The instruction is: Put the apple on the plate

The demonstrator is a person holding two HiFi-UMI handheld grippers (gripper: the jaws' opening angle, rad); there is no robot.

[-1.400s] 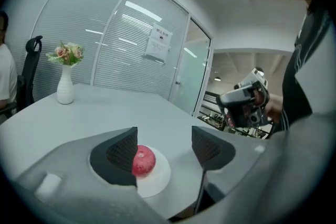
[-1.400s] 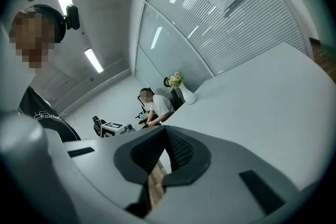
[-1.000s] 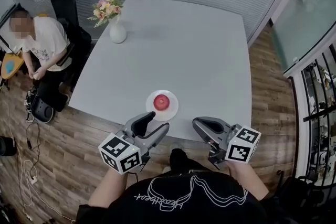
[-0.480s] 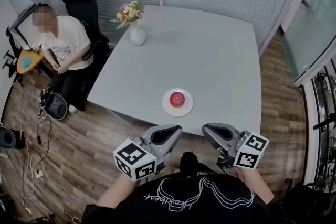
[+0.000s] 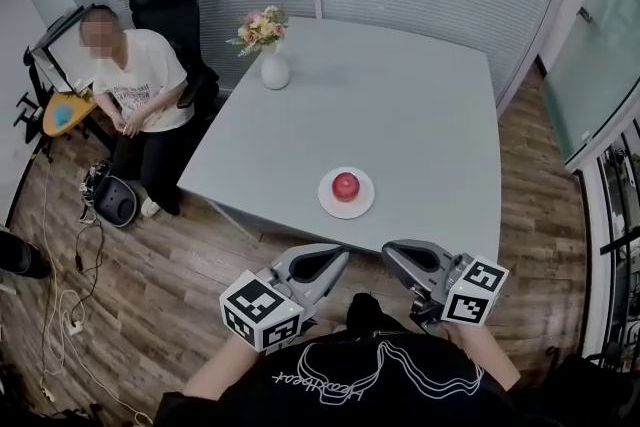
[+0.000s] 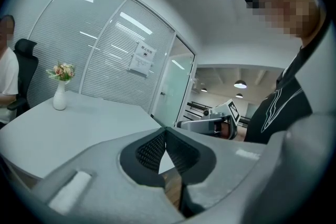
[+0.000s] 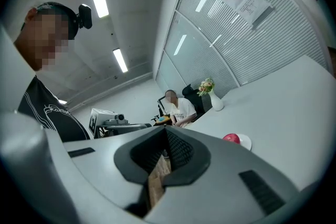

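A red apple (image 5: 345, 183) sits on a small white plate (image 5: 347, 205) near the front edge of the grey table (image 5: 400, 105). Both grippers hang in front of my body, short of the table edge and apart from the plate. The left gripper (image 5: 340, 256) has just closed its jaws; they meet with nothing between them (image 6: 165, 129). The right gripper (image 5: 391, 251) is also shut and empty (image 7: 166, 129). The right gripper view shows the apple (image 7: 231, 138) on the plate (image 7: 245, 142) off to its right.
A white vase of flowers (image 5: 273, 67) stands at the table's far left corner. A person in a white shirt (image 5: 135, 80) sits in a black chair to the left of the table. Cables lie on the wooden floor (image 5: 70, 315).
The left gripper's jaws went from open to shut, empty. Both grippers drew back from the table edge towards my body, and the plate with the apple now lies farther from them.
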